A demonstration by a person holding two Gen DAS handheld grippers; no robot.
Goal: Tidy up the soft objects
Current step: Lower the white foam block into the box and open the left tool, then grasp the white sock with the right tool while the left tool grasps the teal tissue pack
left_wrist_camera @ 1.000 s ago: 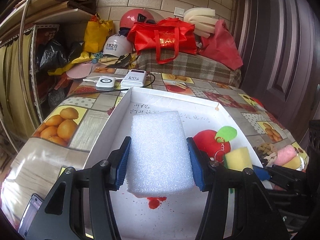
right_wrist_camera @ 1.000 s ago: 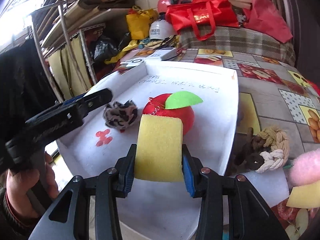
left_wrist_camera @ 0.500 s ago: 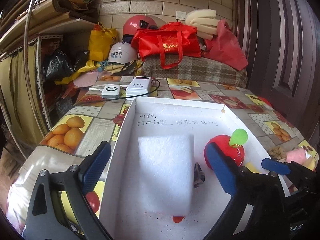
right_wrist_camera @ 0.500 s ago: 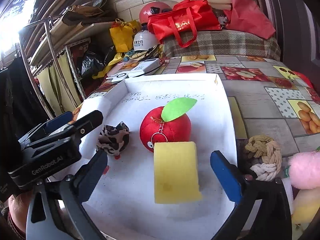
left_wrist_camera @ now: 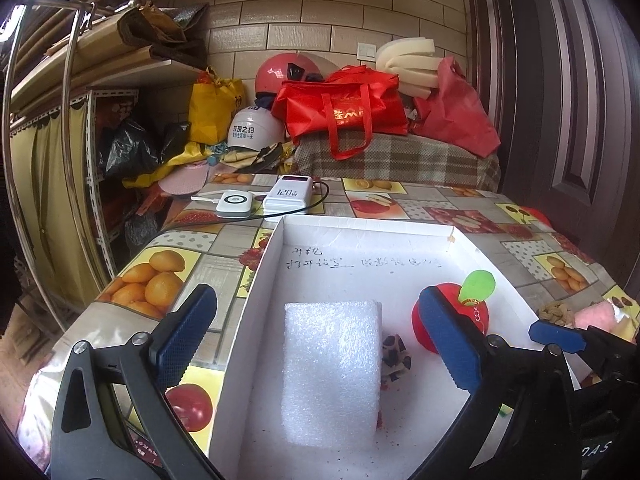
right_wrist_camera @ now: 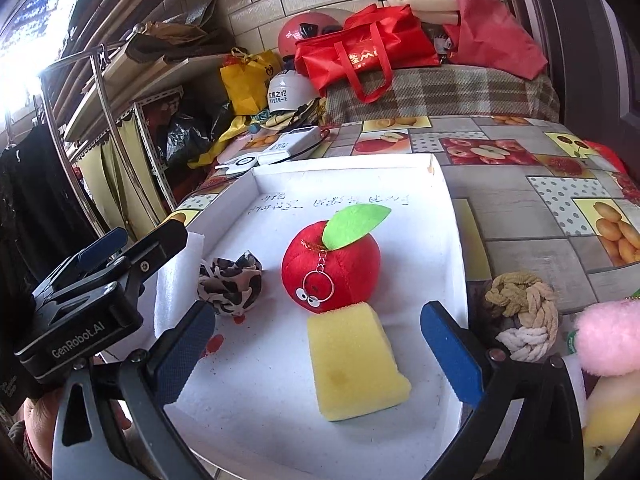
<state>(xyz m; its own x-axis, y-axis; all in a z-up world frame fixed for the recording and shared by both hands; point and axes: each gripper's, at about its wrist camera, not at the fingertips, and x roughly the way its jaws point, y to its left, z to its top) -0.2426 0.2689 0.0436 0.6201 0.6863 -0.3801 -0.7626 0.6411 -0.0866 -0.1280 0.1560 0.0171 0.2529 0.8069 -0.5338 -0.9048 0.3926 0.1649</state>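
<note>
A white foam block (left_wrist_camera: 332, 372) lies flat in the white box (left_wrist_camera: 276, 248), between the wide-open jaws of my left gripper (left_wrist_camera: 316, 340), touching neither pad. In the right wrist view a yellow sponge (right_wrist_camera: 354, 360) lies in the box (right_wrist_camera: 444, 216) in front of a red plush apple (right_wrist_camera: 332, 266), and my right gripper (right_wrist_camera: 320, 356) stands open around it, pads clear. A leopard-print scrunchie (right_wrist_camera: 230, 282) rests left of the apple. The apple (left_wrist_camera: 478, 318) and scrunchie (left_wrist_camera: 394, 356) also show in the left view.
A knotted rope toy (right_wrist_camera: 524, 312), a pink plush (right_wrist_camera: 608, 336) and a pale yellow soft thing (right_wrist_camera: 612, 412) lie on the fruit-print tablecloth right of the box. Two power banks (left_wrist_camera: 260, 200) with a cable sit behind it. Bags and helmets pile up at the back.
Both grippers opened wide. The left let go of the white foam block, the right let go of the yellow sponge; both pieces now lie on the box floor.
</note>
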